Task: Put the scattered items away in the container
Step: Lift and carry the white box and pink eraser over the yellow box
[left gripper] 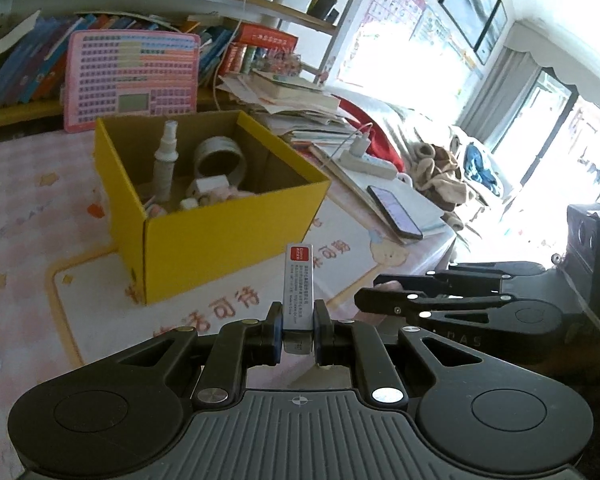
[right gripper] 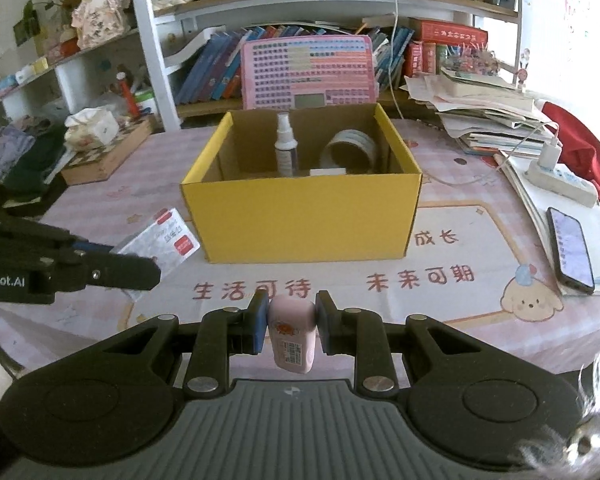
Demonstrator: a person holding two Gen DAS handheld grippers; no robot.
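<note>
My left tongs [left gripper: 297,326] clamp a silver packet [left gripper: 298,288]; my right tongs [right gripper: 291,326] pinch a pink bottle [right gripper: 292,330], both near the yellow box [right gripper: 304,216].

Black linkage fingers [right gripper: 260,324], blue pads, silver rivets, ribbed grey base.

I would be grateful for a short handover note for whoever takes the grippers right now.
Left gripper: shut on a flat silver-and-red packet.
Right gripper: shut on a small pink tube.
Both hang over the pink mat, short of the yellow cardboard box.
Done: white spray bottle and tape roll already inside.
Left: drop both held items into the box.
</note>
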